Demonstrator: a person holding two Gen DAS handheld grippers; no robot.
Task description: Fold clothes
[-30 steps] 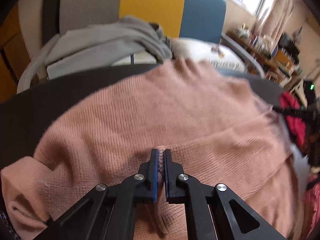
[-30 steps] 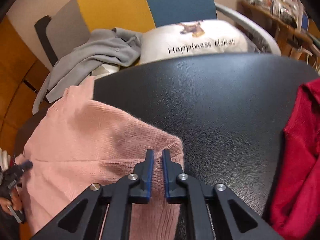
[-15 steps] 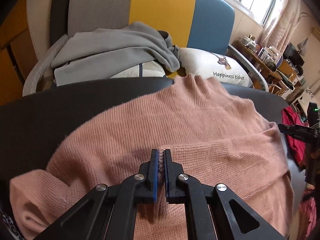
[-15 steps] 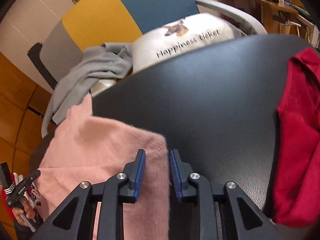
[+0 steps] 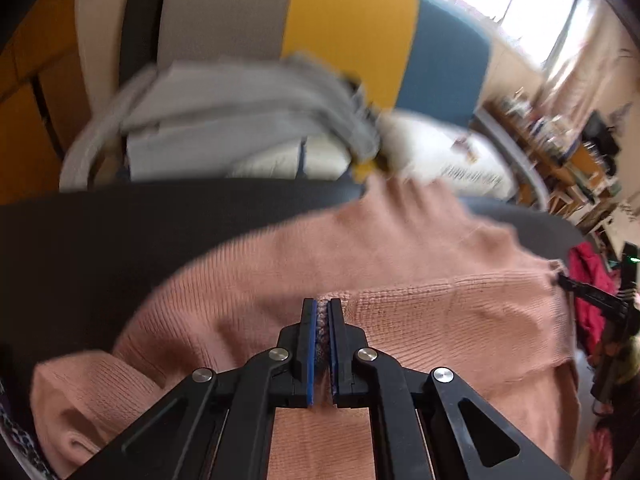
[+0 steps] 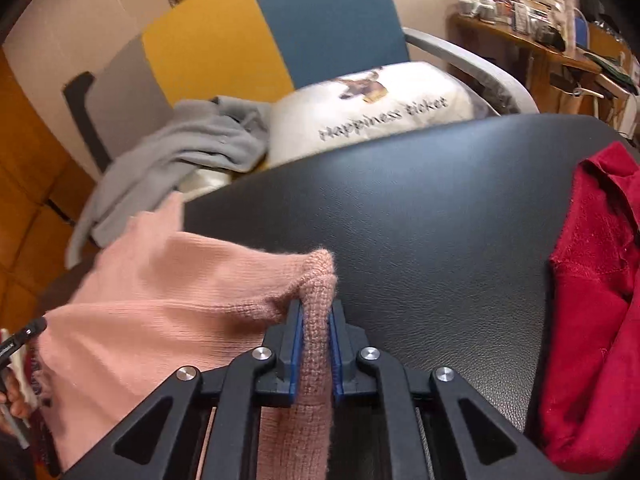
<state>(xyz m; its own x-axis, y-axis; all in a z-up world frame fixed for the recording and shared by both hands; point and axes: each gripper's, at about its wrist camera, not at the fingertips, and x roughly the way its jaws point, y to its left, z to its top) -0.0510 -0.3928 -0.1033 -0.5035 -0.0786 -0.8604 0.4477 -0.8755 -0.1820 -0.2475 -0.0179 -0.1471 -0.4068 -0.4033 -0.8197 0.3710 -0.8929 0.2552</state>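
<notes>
A pink knit sweater (image 5: 400,260) lies spread on the black leather-look table (image 5: 100,240). My left gripper (image 5: 322,304) is shut on a ribbed fold of it near the sweater's middle. In the right wrist view, the sweater (image 6: 160,288) fills the lower left of the table (image 6: 420,220). My right gripper (image 6: 316,308) has the sweater's thick ribbed edge between its blue pads. Its jaws are closing and press on the knit. The cloth bunches up just ahead of the fingertips.
A red garment (image 6: 592,300) lies at the table's right edge. Behind the table stands a yellow and blue chair (image 6: 312,20) with a grey garment (image 6: 180,148) and a white printed pillow (image 6: 380,108) on it. A cluttered wooden desk (image 6: 540,44) is at the far right.
My right gripper opened over the sweater's corner, then closed on its ribbed edge, which now stands bunched. My left gripper kept its grip and shifted across the table with the knit.
</notes>
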